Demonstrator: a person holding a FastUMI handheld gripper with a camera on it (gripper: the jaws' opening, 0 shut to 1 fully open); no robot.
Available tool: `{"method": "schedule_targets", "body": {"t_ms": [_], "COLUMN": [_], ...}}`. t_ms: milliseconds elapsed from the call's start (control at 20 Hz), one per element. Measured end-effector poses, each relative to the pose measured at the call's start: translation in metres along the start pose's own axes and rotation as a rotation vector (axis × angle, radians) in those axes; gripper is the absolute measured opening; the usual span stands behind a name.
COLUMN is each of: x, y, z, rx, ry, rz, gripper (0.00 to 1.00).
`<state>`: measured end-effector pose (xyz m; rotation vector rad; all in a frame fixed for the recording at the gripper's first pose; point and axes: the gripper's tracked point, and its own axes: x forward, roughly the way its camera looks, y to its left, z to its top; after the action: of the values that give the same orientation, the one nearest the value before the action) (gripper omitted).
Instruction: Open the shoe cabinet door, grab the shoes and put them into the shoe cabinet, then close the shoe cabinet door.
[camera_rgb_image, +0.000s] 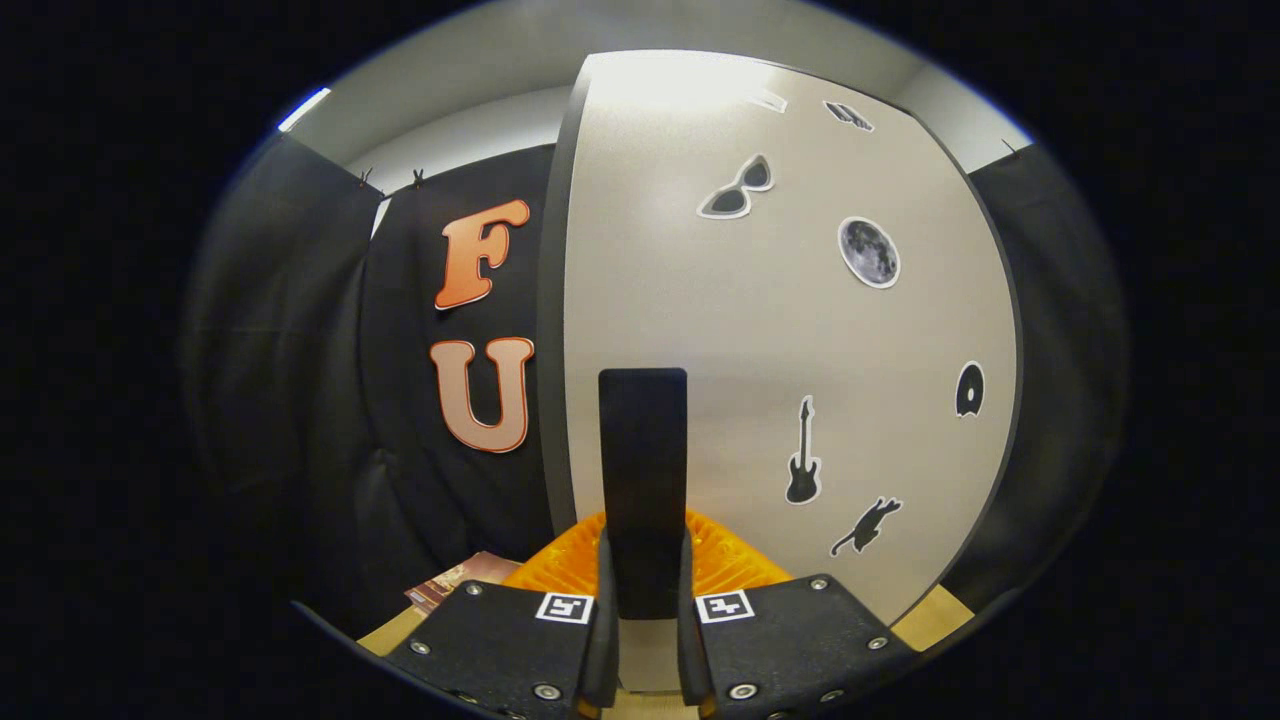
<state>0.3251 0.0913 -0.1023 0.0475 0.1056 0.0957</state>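
Claw (645, 585) clenched on the dark upright handle (642, 470) of the shoe cabinet door (780, 330). Both fingers pressing its sides.

A staged recording booth, not a home: black cloth walls (300, 400) clipped up around a sticker-decorated cabinet door (780, 330).

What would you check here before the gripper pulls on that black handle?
1. Handle between the fingers: ok.
2. Both fingers pressing on it: ok, the gripper looks closed on its lower end.
3. Cabinet door shut so far: cannot tell, though its left edge shows.
4. Swing room beside the door: cannot tell.
5. Shoes ready nearby: cannot tell.
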Motion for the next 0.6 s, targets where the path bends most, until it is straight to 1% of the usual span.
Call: {"method": "schedule_targets", "body": {"t_ms": [250, 350, 600], "x": [-0.034, -0.049, -0.086], "y": [-0.004, -0.007, -0.023], "z": [0.001, 0.000, 0.000], "rx": [0.008, 0.015, 0.009], "ry": [-0.008, 0.003, 0.020], "rz": [0.043, 0.045, -0.008], "gripper": [0.23, 0.23, 0.23]}}
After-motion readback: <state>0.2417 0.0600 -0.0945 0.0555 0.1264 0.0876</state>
